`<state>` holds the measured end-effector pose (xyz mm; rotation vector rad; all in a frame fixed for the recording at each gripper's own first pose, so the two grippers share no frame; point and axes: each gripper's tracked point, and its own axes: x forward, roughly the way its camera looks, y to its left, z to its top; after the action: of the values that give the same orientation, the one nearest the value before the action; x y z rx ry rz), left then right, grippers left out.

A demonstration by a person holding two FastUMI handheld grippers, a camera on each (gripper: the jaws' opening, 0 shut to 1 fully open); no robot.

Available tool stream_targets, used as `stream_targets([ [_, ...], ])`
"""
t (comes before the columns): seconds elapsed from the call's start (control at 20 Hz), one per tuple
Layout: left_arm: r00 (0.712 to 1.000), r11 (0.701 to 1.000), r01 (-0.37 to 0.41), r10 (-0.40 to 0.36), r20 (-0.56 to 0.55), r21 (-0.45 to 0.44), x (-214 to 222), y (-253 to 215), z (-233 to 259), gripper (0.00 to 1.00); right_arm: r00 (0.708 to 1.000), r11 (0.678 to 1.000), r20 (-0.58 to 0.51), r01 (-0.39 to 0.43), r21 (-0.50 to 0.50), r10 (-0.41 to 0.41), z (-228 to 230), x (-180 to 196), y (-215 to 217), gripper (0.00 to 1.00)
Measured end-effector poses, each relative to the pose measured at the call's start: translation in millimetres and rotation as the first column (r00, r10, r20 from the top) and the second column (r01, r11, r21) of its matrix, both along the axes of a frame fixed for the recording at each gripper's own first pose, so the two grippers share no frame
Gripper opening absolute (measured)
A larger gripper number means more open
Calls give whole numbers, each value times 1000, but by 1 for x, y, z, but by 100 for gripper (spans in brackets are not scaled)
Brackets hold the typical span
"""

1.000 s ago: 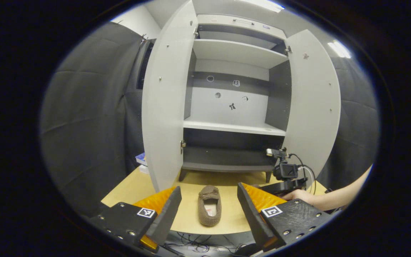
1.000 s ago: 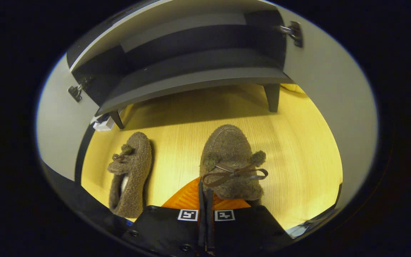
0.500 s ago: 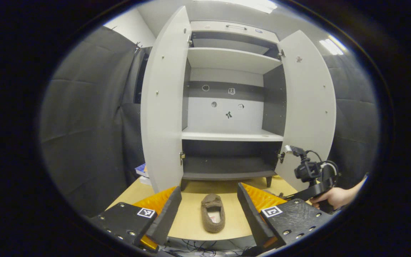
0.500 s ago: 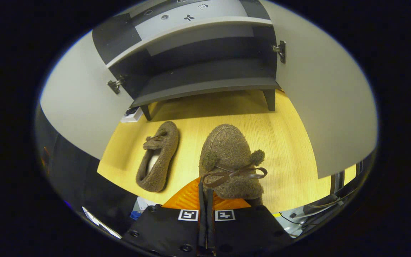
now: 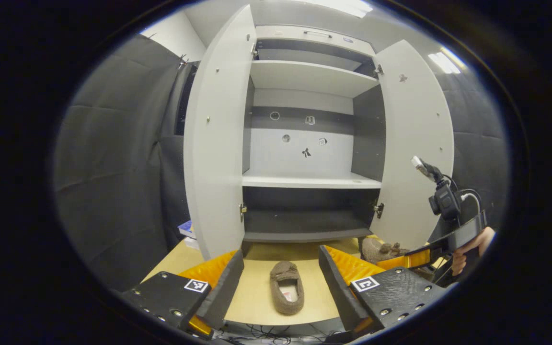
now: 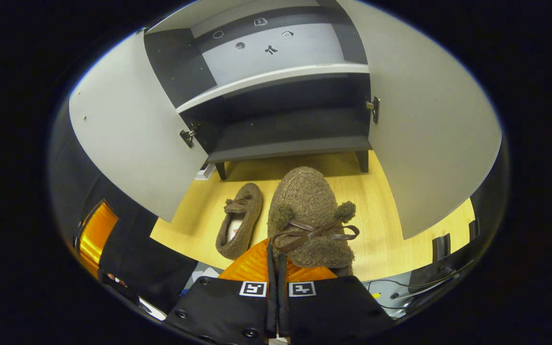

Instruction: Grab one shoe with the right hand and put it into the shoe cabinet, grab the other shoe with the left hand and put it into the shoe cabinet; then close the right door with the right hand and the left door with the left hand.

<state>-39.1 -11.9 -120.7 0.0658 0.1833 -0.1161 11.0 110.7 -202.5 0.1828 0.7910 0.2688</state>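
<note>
1. Straight ahead of both grippers stands the shoe cabinet [image 5: 312, 158], both doors swung wide: the left door [image 5: 213, 143] and the right door [image 5: 417, 143]. Its dark bottom shelf [image 6: 288, 143] sits low, just above the wooden table [image 6: 386, 225], and looks bare.

2. Clamped in the right gripper [image 6: 276, 268] is one fuzzy brown shoe [image 6: 309, 215], held off the table; the fingers are pressed together on its rear edge. Its long axis runs along the gripper's own line, toe forward toward the bottom shelf opening. My read: the coming move is a forward push, slightly down, to slide it toe-first onto that shelf, clear of the right door's edge.

3. On the table lies the other shoe [image 5: 286, 286], toe toward the cabinet, heel toward the person. It sits directly ahead of the left gripper [image 5: 281, 287], framed between its fingers, which stand wide apart and hold nothing. That gripper is the nearer one to it.

4. Small stickers [image 5: 307, 152] dot the cabinet's back panel; too small to read. No brand or writing is legible on either shoe.
</note>
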Motion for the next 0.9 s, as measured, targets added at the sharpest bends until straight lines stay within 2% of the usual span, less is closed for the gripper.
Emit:
stream_targets([
  [0.15, 999, 999, 49, -49, 7, -11, 8, -11, 13, 91, 997, 1000, 76, -15, 3, 14, 37, 12, 6, 0],
  [0.25, 997, 997, 73, -73, 8, -19, 14, -15, 19, 91, 994, 1000, 107, -13, -2, 14, 52, 25, 8, 2],
  [0.4, 995, 995, 95, -95, 18, -16, 26, -17, 30, 92, 984, 1000, 179, -5, -3, 6, 81, 53, 11, 0],
  [0.65, 991, 992, 129, -129, 27, 2, 48, -19, 46, 91, 951, 1000, 309, 11, 26, -19, 146, 109, 13, 3],
  [0.9, 992, 993, 118, -117, 55, -7, 77, -21, 63, 92, 920, 999, 391, 26, 33, -37, 194, 175, 7, 2],
])
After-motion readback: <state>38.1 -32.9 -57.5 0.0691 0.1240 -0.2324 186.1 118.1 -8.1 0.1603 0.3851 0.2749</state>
